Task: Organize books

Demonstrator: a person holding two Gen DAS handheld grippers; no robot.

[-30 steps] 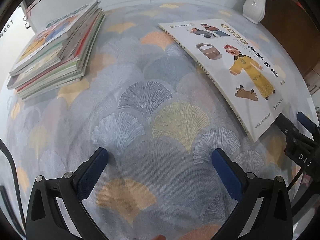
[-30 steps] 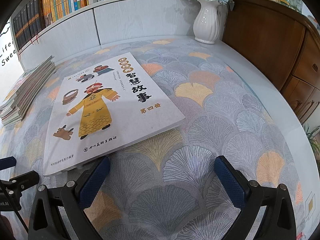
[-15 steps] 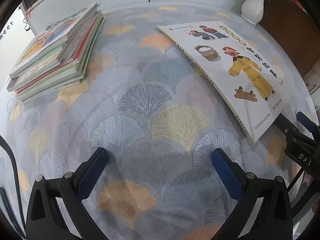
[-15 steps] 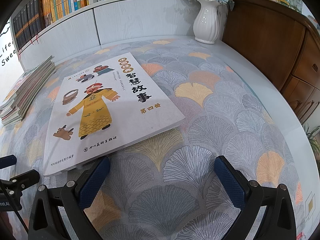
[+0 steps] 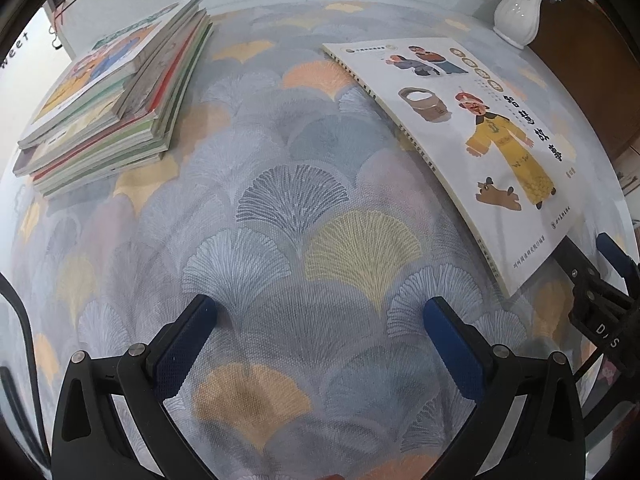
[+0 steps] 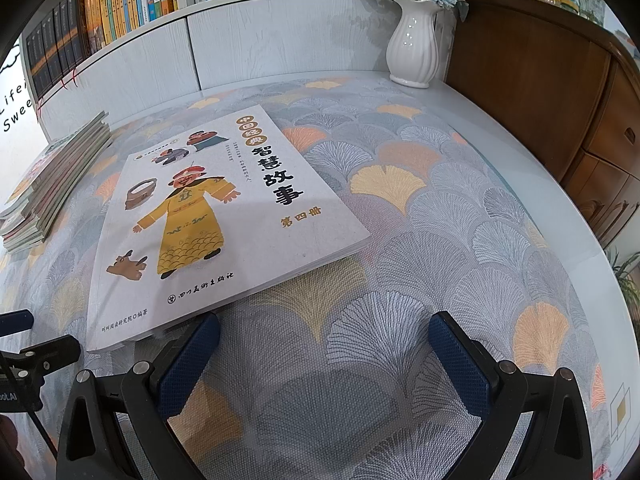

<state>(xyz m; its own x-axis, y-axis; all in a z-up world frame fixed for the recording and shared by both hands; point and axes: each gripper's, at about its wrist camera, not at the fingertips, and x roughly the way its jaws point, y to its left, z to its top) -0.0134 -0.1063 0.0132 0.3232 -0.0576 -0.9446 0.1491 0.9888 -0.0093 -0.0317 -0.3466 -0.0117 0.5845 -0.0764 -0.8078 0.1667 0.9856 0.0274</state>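
A white picture book [image 6: 224, 216] with a yellow-robed figure on its cover lies flat on the patterned tablecloth; it also shows in the left wrist view [image 5: 472, 136] at the right. A stack of several thin books [image 5: 116, 96] lies at the far left, also seen in the right wrist view [image 6: 52, 184]. My left gripper [image 5: 320, 316] is open and empty over bare cloth, well short of both. My right gripper [image 6: 324, 332] is open and empty, its left finger [image 6: 188, 356] just in front of the white book's near edge.
A white vase [image 6: 414, 52] with blue flowers stands at the back right. A wooden cabinet [image 6: 560, 112] borders the table's right side. A shelf of upright books [image 6: 120, 4] runs above the white back panel. The right gripper's body [image 5: 604, 304] shows at the left view's right edge.
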